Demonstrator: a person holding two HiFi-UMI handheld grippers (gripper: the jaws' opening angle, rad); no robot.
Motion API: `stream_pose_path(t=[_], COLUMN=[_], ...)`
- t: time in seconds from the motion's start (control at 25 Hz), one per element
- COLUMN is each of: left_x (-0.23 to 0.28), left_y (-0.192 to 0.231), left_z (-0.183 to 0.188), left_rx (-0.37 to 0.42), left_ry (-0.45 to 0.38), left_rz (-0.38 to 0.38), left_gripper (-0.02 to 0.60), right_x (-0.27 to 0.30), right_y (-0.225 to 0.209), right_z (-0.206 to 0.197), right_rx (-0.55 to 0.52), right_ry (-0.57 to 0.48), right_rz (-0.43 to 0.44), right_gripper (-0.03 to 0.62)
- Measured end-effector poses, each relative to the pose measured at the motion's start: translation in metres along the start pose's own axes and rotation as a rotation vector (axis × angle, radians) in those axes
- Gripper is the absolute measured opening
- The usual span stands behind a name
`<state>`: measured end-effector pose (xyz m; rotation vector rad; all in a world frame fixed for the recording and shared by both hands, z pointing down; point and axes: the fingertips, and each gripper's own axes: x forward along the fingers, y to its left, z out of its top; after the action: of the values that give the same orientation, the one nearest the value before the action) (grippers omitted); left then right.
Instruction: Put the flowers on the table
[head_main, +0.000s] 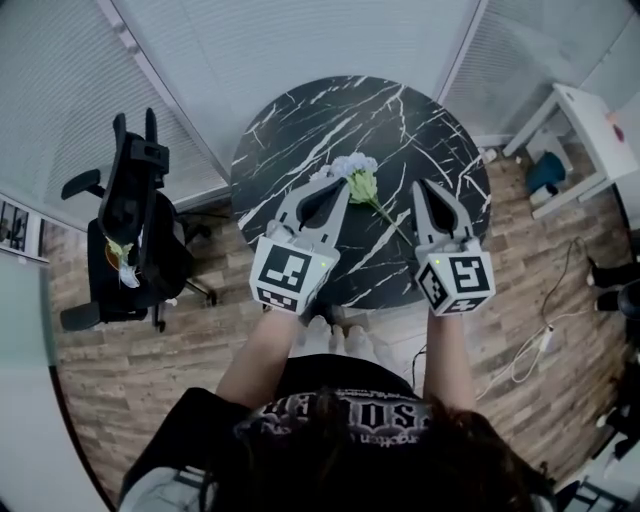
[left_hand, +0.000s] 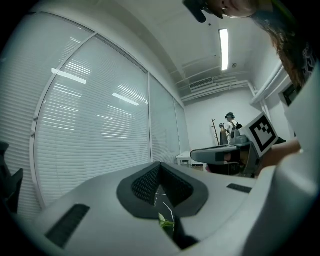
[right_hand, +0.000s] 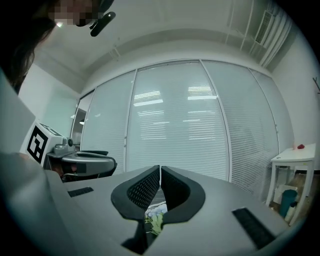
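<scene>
Lying on the round black marble tabletop (head_main: 300, 115), a small bunch of flowers (head_main: 358, 180) sits between our two grippers, near the middle of the slab and slightly to its near side. The pale blue-white blooms point to the far left. The thin green stem trails off to the near right, so the bunch's long axis runs on a diagonal across the marble veining.

We hold the left gripper (head_main: 343, 184) just beside the blooms, and from above its tips overlap their left edge. In its own view the fingers are pressed together at the tips with nothing caught between them. Only a scrap of green leaf and the white veins of the marble show through the gap behind the tips.

The right gripper (head_main: 423, 185) hovers to the right of the stem. Its fingers are drawn together to a hairline slit, and they too pinch nothing; the blooms show beneath them through the opening.

We judge the task to be done or very nearly so, since the flowers appear to rest on the tabletop and neither gripper has hold of them. All that seems left is to draw both grippers clear. We cannot tell for certain whether the left tips touch the petals. A black office chair (head_main: 135, 225) stands on the wood floor to the left.
</scene>
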<state>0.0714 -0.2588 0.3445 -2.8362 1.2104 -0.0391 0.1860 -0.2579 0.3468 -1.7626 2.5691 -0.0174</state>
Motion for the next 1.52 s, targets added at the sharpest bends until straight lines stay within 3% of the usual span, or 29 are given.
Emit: stream_pose_path(t=[0.68, 1.52], left_x=[-0.031, -0.032], left_y=[-0.031, -0.043], left_z=[0.015, 0.024], left_rx=[0.009, 0.027], left_ry=[-0.033, -0.041], left_rz=[0.038, 0.018], left_gripper=[-0.002, -0.002], right_x=[-0.058, -0.067], right_y=[0.004, 0.004], right_z=[0.019, 0.024], right_rx=[-0.005, -0.049], right_ry=[-0.058, -0.070], right_rz=[-0.032, -0.036], right_gripper=[0.031, 0.029])
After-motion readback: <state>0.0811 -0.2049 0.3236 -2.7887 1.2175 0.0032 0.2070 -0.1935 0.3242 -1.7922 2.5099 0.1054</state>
